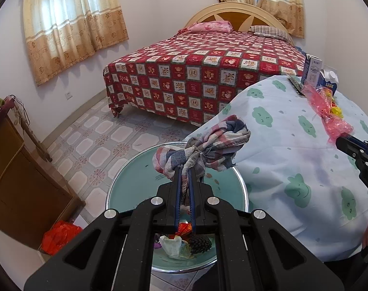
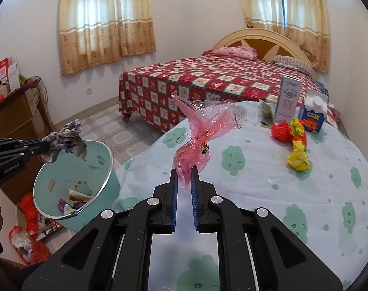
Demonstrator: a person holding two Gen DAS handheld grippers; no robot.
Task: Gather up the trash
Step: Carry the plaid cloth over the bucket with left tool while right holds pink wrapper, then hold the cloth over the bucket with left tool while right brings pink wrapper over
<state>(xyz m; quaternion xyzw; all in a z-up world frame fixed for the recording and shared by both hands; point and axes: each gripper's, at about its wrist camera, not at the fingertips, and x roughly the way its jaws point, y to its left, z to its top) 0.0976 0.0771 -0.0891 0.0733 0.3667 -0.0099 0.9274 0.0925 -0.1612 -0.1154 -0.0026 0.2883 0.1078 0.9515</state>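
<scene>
Bin (image 1: 242,189) mouth open directly below left gripper (image 1: 184,169); table edge (image 1: 232,126) crowds its right side.

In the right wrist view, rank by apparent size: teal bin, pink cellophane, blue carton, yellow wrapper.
1. Teal bin, largest.
2. Pink cellophane, held in the right tool; its nearness to the camera inflates it.
3. Blue carton.
4. Yellow wrapper: close to the carton, so that order is unsure.

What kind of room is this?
A home bedroom, most likely: a bed with a red patchwork cover and pillows, curtained windows, and a tile floor.
</scene>
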